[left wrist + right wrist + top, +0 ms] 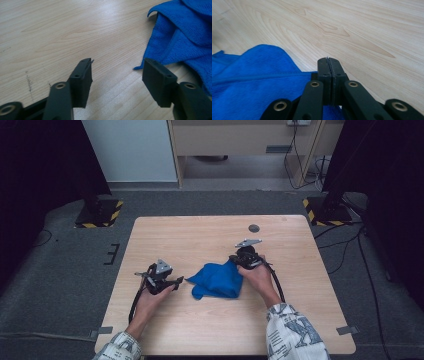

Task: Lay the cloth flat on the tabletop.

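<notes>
Where the person's left hand [150, 300] rests on the wooden table [165, 232], the left gripper [179, 280] lies low over the wood with its jaws spread wide apart and nothing between them. Seen along that gripper's own jaws, bare tabletop fills the gap, and a pointed corner of the blue cloth [180, 42] lies just ahead of the right-hand jaw, close to it but apart. From above, the cloth [217, 280] sits crumpled between the two grippers, just beyond the left one's tips. At the cloth's far side, the right hand [260, 277] holds the right gripper [234, 261], whose jaws are pressed together. Along those shut jaws [328, 60], the cloth [257, 82] spreads to their left and runs in under them; whether a fold is pinched between the pads cannot be told. Ahead of the tips lies plain wood grain.
</notes>
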A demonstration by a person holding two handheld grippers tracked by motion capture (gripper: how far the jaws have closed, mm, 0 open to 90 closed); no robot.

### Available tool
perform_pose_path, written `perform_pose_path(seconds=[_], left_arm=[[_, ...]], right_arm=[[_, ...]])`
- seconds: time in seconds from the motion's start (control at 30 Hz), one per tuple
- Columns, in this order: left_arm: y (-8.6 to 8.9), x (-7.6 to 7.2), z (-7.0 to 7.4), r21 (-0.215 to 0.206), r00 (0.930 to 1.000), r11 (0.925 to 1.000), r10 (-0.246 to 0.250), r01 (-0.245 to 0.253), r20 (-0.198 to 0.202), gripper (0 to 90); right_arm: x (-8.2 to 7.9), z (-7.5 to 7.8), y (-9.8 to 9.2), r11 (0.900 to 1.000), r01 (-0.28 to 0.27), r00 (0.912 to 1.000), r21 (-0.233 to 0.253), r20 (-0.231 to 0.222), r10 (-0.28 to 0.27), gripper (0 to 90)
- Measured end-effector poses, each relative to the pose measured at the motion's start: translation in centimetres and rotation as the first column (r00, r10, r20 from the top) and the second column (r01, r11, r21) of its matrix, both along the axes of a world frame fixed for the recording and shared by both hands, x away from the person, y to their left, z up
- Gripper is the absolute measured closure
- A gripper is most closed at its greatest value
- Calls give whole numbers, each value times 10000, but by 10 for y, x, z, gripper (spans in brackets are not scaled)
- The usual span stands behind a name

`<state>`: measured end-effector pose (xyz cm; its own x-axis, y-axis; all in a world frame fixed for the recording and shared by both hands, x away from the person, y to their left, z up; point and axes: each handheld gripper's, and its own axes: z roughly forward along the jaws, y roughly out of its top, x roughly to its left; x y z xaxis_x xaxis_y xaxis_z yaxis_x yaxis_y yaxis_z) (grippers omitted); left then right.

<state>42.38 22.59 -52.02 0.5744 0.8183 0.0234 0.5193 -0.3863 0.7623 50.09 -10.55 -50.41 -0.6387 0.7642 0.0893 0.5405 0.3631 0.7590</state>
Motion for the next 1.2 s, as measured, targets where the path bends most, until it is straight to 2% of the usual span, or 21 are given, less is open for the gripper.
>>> perform_pose_path(seconds=[0.1,0.33,0.43,0.53,0.6,0.67,0.73,0.8,0.9,1.2], left_arm=[[-2,1,-5,-74,9991,9994,-330,329,-275,480],[-10,1,-9,-37,9969,9970,-772,772,-124,493],[-14,2,-14,-160,9968,9967,-793,790,-142,402],[-17,2,-15,-50,9962,9964,-848,847,-177,377],[-18,2,-14,-257,9955,9954,-931,927,-176,359],[-20,4,-15,-209,9930,9939,-1089,1080,-456,334],[-25,3,-15,15,9910,9917,-1288,1289,-374,318],[-30,3,-15,-23,9873,9878,-1554,1554,-337,349],[-34,2,-15,-94,9860,9864,-1643,1640,-296,431],[-30,1,-15,-234,9896,9897,-1416,1411,-237,721]], right_arm=[[-7,3,-4,9996,-98,9999,258,63,97,890],[-12,6,-7,9988,-197,9996,449,189,188,890],[-14,8,-7,9982,-236,9995,545,200,226,889],[-15,8,-6,9980,-297,9994,562,218,285,888],[-15,9,-5,9978,-302,9993,593,239,288,888],[-16,9,-5,9976,-320,9993,618,234,306,888],[-16,10,-5,9974,-326,9991,637,282,308,888],[-16,11,-6,9974,-355,9990,619,290,337,888],[-17,12,-8,9973,-315,9991,663,310,294,888],[-21,17,-15,9967,-294,9986,760,460,260,888]])
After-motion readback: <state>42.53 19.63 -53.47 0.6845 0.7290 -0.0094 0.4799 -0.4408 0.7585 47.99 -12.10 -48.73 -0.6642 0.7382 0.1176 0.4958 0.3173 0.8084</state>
